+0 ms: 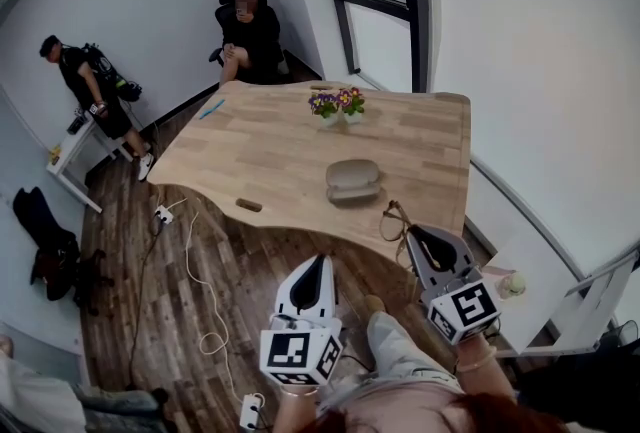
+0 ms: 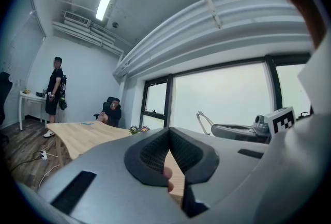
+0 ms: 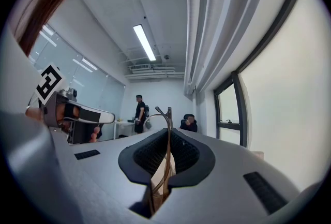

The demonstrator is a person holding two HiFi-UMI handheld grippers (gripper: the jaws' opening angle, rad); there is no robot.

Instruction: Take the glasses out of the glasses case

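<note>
A grey-beige glasses case (image 1: 353, 179) lies on the wooden table (image 1: 260, 146) near its front edge and looks closed. The brown-framed glasses (image 1: 393, 219) hang in the air just off that edge, in front of the case, with my right gripper (image 1: 408, 232) shut on them. In the right gripper view the thin frame (image 3: 166, 119) stands upright between the black pads (image 3: 187, 154) of the right gripper (image 3: 168, 135). My left gripper (image 1: 321, 262) hovers lower and to the left, over the floor. Its jaws meet at the tips with nothing between them, as the left gripper (image 2: 168, 132) shows in its own view.
Two small flower pots (image 1: 338, 104) stand at the table's far side, a blue pen (image 1: 211, 108) at its far left and a small brown object (image 1: 249, 206) near the front edge. One person sits (image 1: 250, 36) and another stands (image 1: 90, 86) behind. Cables and a power strip (image 1: 163, 214) lie on the floor.
</note>
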